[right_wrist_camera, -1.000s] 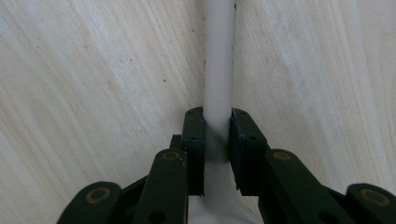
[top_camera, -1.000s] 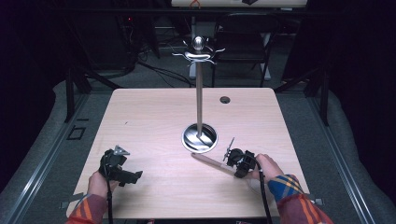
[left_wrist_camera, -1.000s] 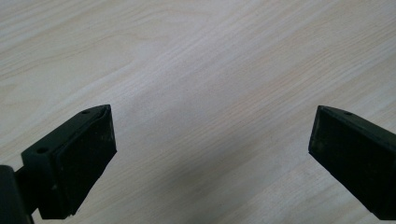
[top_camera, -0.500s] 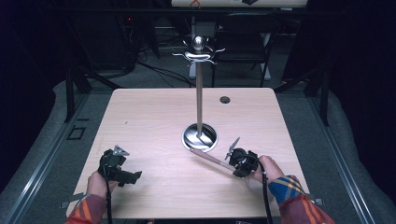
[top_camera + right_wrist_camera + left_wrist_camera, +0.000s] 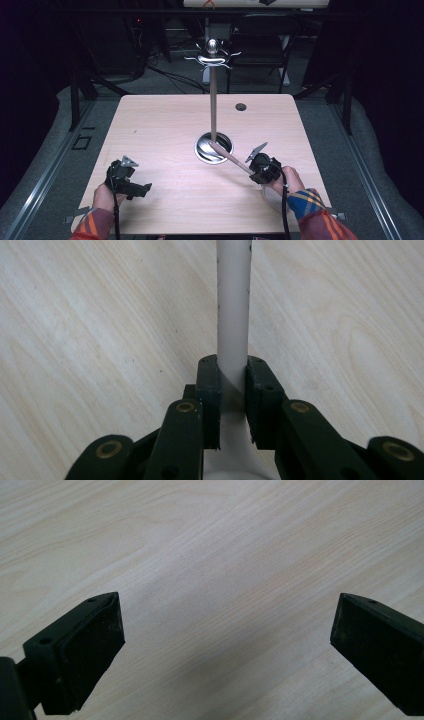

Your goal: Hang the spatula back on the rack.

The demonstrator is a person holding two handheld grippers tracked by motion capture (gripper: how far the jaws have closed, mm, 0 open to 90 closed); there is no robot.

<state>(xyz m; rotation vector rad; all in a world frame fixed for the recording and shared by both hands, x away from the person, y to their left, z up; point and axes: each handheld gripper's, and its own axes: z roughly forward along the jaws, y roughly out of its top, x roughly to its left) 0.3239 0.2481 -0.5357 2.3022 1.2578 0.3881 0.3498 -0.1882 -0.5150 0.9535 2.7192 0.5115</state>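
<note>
A tall metal stand (image 5: 213, 105) rises from a round shiny base (image 5: 222, 150) at the table's middle, with curved hooks (image 5: 212, 56) at its top. My right gripper (image 5: 257, 167) is at the right front of the base, shut on a long pale utensil handle (image 5: 230, 156) whose far end points over the base's rim. In the right gripper view the jaws (image 5: 233, 390) clamp that pale handle (image 5: 233, 300), which widens behind them. My left gripper (image 5: 137, 190) rests low at the front left, open, with bare wood between its pads (image 5: 90, 645).
The light wooden table (image 5: 150, 125) has a small dark round hole (image 5: 241, 106) near its far edge. A dark chair (image 5: 260, 45) and cables stand behind the table. Grey floor surrounds it.
The right gripper has turned the utensil, so its far end swung away from the person, from the bare table up to the stand's base. The left gripper has stayed put.
</note>
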